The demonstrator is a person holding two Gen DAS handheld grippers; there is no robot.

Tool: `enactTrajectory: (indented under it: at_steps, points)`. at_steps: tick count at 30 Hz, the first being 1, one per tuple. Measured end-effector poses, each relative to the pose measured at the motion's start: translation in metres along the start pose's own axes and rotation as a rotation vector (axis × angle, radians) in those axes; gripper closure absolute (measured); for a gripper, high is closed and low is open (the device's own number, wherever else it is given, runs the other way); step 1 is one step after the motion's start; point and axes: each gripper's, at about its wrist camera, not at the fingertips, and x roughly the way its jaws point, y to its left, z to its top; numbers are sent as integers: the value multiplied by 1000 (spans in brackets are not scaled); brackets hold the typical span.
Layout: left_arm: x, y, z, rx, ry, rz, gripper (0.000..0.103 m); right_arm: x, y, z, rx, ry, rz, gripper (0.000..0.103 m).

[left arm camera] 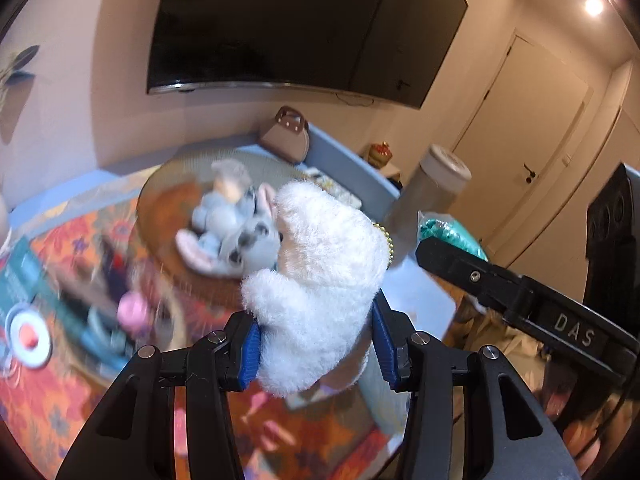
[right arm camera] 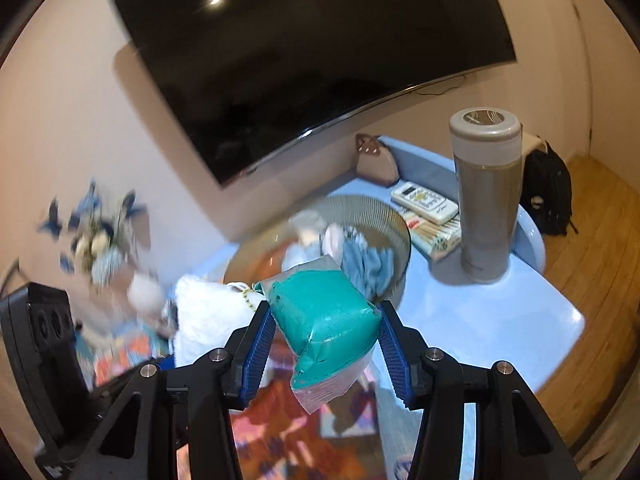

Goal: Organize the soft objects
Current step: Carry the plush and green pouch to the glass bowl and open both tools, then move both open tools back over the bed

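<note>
The left gripper (left arm camera: 316, 344) is clenched on a fluffy white plush toy (left arm camera: 320, 280), held above the near rim of the round glass bowl (right arm camera: 394, 216) holding a grey-blue stuffed animal (left arm camera: 236, 236). The right gripper (right arm camera: 326, 344) grasps a teal block in clear plastic wrap (right arm camera: 326, 312) just before that rim, with bare blue tabletop (right arm camera: 480, 320) to its right up to the tall grey flask (right arm camera: 486, 196).

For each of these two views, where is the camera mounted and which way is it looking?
Left wrist: sits on the left gripper, looking past a clamped white plush toy toward the glass bowl; the right gripper's finger crosses at right.
Right wrist: sits on the right gripper, which clamps a teal pouch, facing the same bowl.
Shared: bowl, TV, tumbler, handbag.
</note>
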Motion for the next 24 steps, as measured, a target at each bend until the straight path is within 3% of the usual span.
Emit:
enactTrajectory:
  at_steps: [6, 7, 8, 10, 16, 24]
  points:
    - [27, 11, 35, -7, -18, 31, 58, 38, 13, 31, 65, -35, -33, 51]
    - [31, 14, 39, -1, -21, 43, 52, 44, 12, 34, 80, -31, -25, 43]
    - [34, 16, 42, 1, -29, 72, 49, 52, 12, 38, 97, -28, -14, 28]
    - [38, 23, 45, -6, -58, 121, 22, 67, 9, 42, 127, -16, 0, 20]
    - [34, 31, 43, 13, -48, 108, 22, 72, 2, 37, 151, 22, -13, 20]
    - [-11, 15, 23, 22, -68, 27, 22, 39, 14, 21, 105, 17, -10, 20]
